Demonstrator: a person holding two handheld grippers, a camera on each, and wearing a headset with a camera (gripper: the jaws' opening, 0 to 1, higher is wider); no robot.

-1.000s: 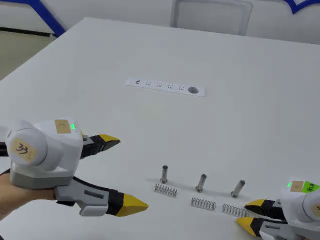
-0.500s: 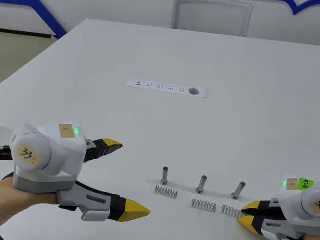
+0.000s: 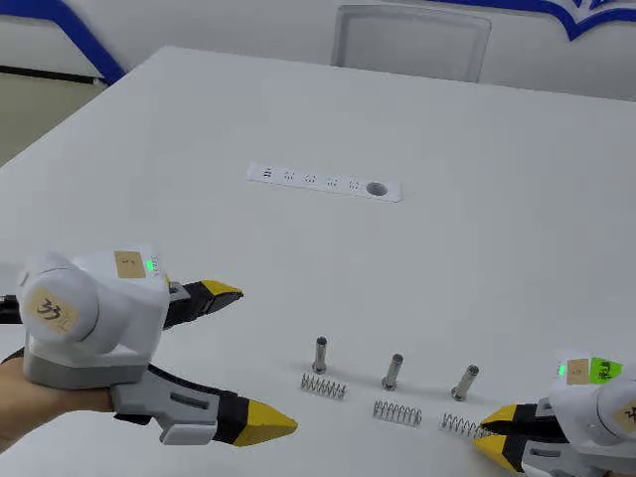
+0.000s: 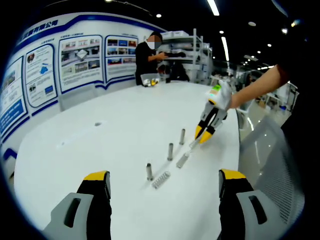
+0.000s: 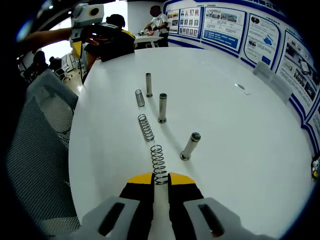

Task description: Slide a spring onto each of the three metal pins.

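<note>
Three short metal pins stand in a row on the white table: left pin point(image 3: 320, 350), middle pin point(image 3: 394, 369), right pin point(image 3: 464, 380). A spring lies in front of each: left spring point(image 3: 325, 386), middle spring point(image 3: 397, 411), right spring point(image 3: 459, 425). My right gripper point(image 3: 494, 430) is low at the right spring's end. In the right gripper view the right gripper point(image 5: 160, 180) is shut on the near end of that spring point(image 5: 159, 162), which lies flat. My left gripper point(image 3: 248, 358) hovers wide open to the left of the pins, holding nothing.
A white power strip point(image 3: 323, 183) is set into the table farther back. A chair point(image 3: 409, 40) stands at the far edge. A mesh chair point(image 5: 40, 150) is beside the table. People stand at a bench point(image 4: 150, 55) in the background.
The head camera has shifted a little. The right gripper stays at the end of the right spring, slightly lower. The left gripper holds its place, still open.
</note>
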